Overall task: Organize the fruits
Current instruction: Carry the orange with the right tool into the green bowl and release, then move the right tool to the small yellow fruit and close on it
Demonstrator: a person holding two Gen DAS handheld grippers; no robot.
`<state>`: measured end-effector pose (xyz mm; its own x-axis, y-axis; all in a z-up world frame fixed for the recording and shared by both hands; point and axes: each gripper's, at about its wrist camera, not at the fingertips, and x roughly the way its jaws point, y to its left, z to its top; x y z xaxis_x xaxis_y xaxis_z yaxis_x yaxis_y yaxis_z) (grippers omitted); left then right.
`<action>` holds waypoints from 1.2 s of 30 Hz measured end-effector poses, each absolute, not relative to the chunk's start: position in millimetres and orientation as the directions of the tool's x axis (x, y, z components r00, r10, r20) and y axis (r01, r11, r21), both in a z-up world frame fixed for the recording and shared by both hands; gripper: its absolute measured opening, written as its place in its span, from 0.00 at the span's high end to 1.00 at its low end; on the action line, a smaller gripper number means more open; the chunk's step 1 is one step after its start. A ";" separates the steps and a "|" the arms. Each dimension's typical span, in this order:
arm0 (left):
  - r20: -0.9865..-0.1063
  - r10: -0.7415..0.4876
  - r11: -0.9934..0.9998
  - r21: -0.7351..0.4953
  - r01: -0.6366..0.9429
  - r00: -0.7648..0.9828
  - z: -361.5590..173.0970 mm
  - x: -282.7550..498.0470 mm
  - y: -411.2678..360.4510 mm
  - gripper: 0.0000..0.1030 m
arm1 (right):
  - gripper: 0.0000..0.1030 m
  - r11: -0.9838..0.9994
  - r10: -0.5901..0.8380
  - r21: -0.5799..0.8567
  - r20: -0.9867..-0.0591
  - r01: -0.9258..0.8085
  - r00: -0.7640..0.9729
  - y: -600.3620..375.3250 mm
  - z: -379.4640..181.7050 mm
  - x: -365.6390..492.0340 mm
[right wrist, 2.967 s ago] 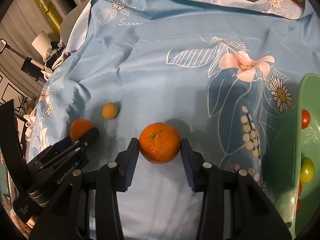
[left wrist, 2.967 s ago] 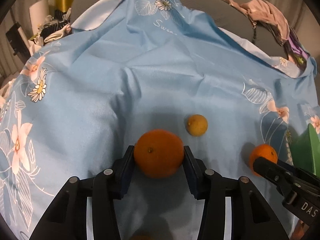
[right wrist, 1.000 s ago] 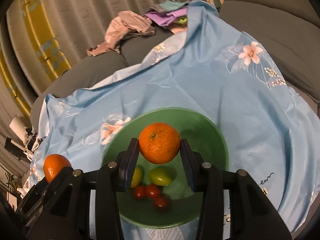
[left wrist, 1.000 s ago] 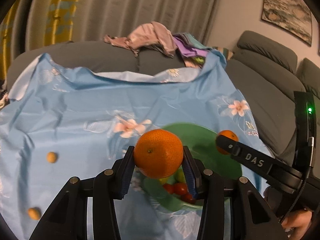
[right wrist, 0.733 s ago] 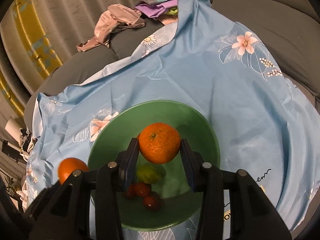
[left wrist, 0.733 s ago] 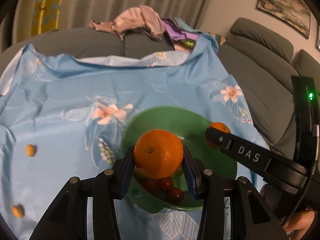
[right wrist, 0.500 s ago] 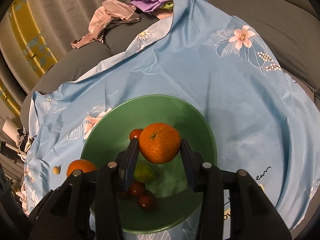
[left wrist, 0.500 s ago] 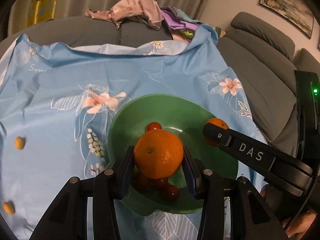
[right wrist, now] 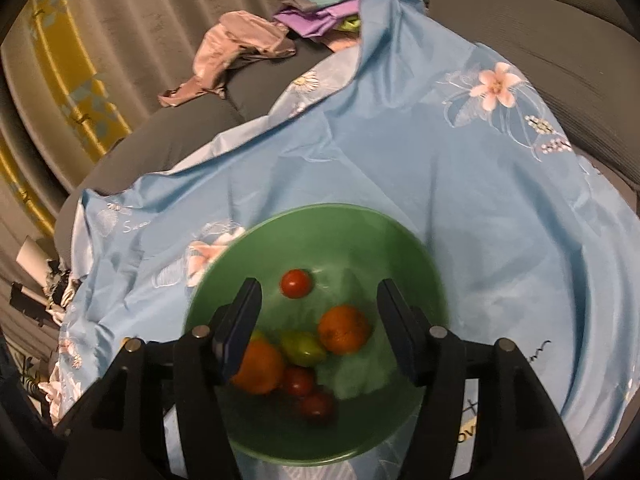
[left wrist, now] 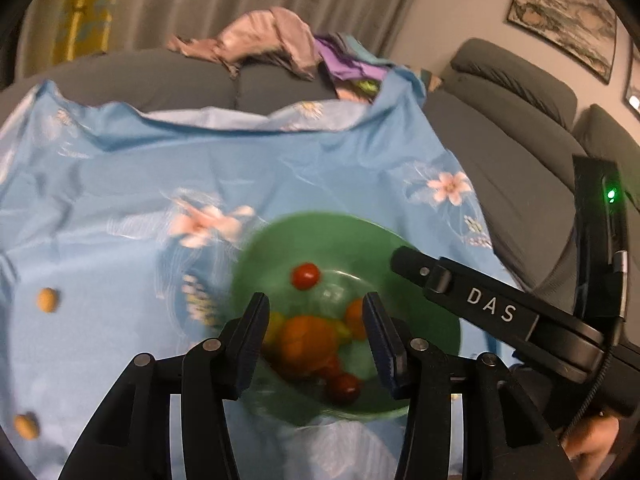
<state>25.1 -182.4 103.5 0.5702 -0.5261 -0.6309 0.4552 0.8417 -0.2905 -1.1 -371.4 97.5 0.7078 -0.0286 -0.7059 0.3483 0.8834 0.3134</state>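
Note:
A green bowl (right wrist: 392, 240) sits on the blue flowered cloth (right wrist: 400, 140); it also shows in the left wrist view (left wrist: 332, 228). Two oranges lie in it, one at the left (right wrist: 258, 366) and one at the right (right wrist: 344, 330), with a green fruit (right wrist: 302, 346) and small red tomatoes (right wrist: 295, 283). The left orange also shows in the left wrist view (left wrist: 306, 342). My right gripper (right wrist: 318, 320) is open and empty above the bowl. My left gripper (left wrist: 316, 330) is open and empty above the bowl. The right gripper's body (left wrist: 500, 312) reaches in from the right.
Two small yellow fruits (left wrist: 47, 300) (left wrist: 26, 426) lie on the cloth at the far left. Loose clothes (left wrist: 272, 46) are piled on the grey sofa back (left wrist: 516, 80). A framed picture (left wrist: 564, 12) hangs on the wall.
Both grippers have opened and let go of their oranges, which now lie in the green bowl. Both grippers stay above the bowl.

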 end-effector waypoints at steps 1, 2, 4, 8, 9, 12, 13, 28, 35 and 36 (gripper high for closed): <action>-0.628 -0.507 0.854 -0.277 0.439 0.590 107.6 23.1 -171.2 0.53 | 0.41 0.887 -0.021 0.315 -0.702 0.337 0.712 -368.4 98.8 -0.2; -0.627 -0.493 0.864 -0.270 0.425 0.604 109.8 22.2 -163.2 0.53 | 0.41 0.894 -0.010 0.315 -0.695 0.318 0.719 -362.9 101.0 1.6; -0.632 -0.437 0.896 -0.246 0.369 0.640 114.6 18.3 -135.3 0.53 | 0.41 0.906 0.015 0.317 -0.685 0.280 0.729 -352.3 104.5 5.8; -0.682 -0.310 0.950 -0.201 0.238 0.662 113.2 11.8 -78.6 0.54 | 0.41 0.931 0.102 0.324 -0.670 0.166 0.736 -321.9 108.8 17.6; -0.693 -0.280 0.960 -0.201 0.195 0.664 110.4 9.8 -62.8 0.54 | 0.41 0.939 0.126 0.320 -0.667 0.130 0.734 -310.0 110.6 21.3; -0.722 -0.201 0.976 -0.206 0.071 0.662 96.3 3.3 -17.1 0.54 | 0.41 0.949 0.214 0.314 -0.651 0.002 0.728 -271.9 116.3 32.8; -0.731 -0.186 0.977 -0.208 0.046 0.657 90.8 2.9 -8.4 0.54 | 0.41 0.947 0.257 0.318 -0.649 -0.051 0.716 -256.0 117.0 38.6; -0.856 -0.067 0.988 -0.128 -0.085 0.512 31.8 12.6 27.6 0.65 | 0.63 0.903 0.424 0.347 -0.818 -0.253 0.390 -94.0 20.5 145.9; -0.886 -0.045 0.990 -0.103 -0.100 0.462 11.7 18.2 23.5 0.70 | 0.74 0.921 0.371 0.283 -0.846 -0.268 0.382 -75.4 2.8 160.7; -0.887 -0.047 0.989 -0.107 -0.106 0.459 9.8 19.2 23.6 0.73 | 0.75 0.925 0.358 0.263 -0.845 -0.274 0.397 -74.5 3.4 160.8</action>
